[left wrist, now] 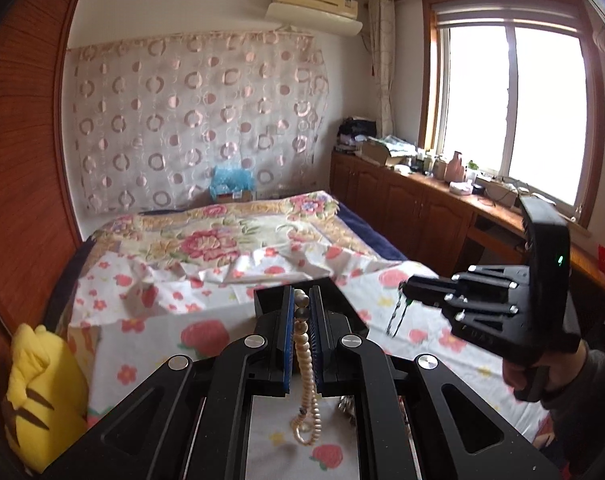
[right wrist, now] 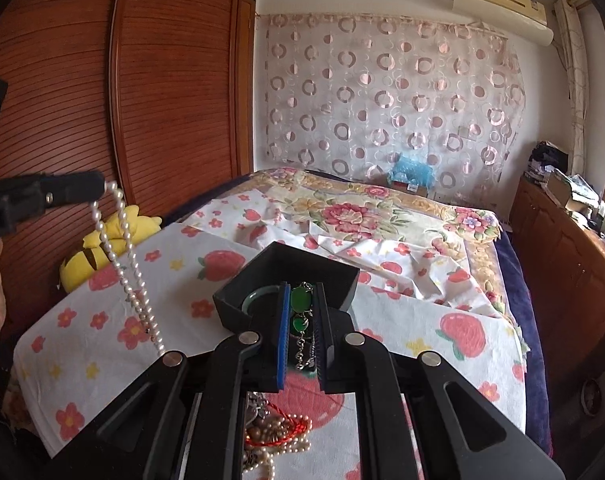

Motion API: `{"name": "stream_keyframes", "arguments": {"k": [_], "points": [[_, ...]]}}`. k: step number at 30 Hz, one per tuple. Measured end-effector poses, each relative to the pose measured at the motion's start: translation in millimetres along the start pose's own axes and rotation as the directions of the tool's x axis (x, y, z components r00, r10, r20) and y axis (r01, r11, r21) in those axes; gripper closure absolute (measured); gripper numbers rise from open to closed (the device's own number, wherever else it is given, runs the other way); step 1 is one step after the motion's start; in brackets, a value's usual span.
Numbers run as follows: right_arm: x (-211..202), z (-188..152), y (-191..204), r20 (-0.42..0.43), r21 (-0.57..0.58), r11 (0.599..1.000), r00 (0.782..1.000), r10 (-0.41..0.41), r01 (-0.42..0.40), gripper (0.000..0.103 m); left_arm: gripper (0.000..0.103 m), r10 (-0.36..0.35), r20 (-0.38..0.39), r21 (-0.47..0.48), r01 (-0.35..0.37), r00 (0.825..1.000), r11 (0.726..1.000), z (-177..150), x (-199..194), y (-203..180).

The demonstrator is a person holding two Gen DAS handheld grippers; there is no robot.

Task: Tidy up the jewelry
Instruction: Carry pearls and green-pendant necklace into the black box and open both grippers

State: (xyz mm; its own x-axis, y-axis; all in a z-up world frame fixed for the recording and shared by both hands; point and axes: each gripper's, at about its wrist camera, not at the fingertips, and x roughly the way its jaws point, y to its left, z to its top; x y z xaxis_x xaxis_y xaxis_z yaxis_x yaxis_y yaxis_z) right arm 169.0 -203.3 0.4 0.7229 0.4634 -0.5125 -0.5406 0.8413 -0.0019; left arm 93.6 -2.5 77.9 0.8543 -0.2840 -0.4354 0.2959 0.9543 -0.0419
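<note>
The left gripper (left wrist: 301,312) has its jaws clamped on a pearl necklace (left wrist: 304,364) that dangles above the bed (left wrist: 206,332). The right gripper (right wrist: 301,320) pinches a green-stone bracelet (right wrist: 301,300) over a black box (right wrist: 242,300) holding a jade bangle (right wrist: 258,295).

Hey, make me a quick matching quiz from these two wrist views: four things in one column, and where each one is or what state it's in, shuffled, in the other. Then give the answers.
Column one:
1. pearl necklace
2. green-stone bracelet
3. black box
4. yellow plush toy

Column two:
A. at the edge of the bed, by the wooden wardrobe
B. open on the strawberry-print sheet, a pale green bangle inside
C. dangling from the left claw
D. pinched in the right claw

Pairs: 1-C, 2-D, 3-B, 4-A
</note>
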Motion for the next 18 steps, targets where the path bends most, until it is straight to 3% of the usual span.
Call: {"name": "stream_keyframes", "arguments": {"k": [10, 18], "points": [[25.4, 30.4, -8.8, 0.006, -0.006, 0.998, 0.998, 0.069, -0.069, 0.091, 0.097, -0.006, 0.062, 0.013, 0.005, 0.998, 1.000, 61.4, 21.6, 5.5], [56.4, 44.0, -22.5, -0.008, -0.014, 0.995, 0.995, 0.099, -0.099, 0.091, 0.097, -0.023, 0.037, 0.000, 0.023, 0.999, 1.000, 74.5, 61.5, 13.2]]}}
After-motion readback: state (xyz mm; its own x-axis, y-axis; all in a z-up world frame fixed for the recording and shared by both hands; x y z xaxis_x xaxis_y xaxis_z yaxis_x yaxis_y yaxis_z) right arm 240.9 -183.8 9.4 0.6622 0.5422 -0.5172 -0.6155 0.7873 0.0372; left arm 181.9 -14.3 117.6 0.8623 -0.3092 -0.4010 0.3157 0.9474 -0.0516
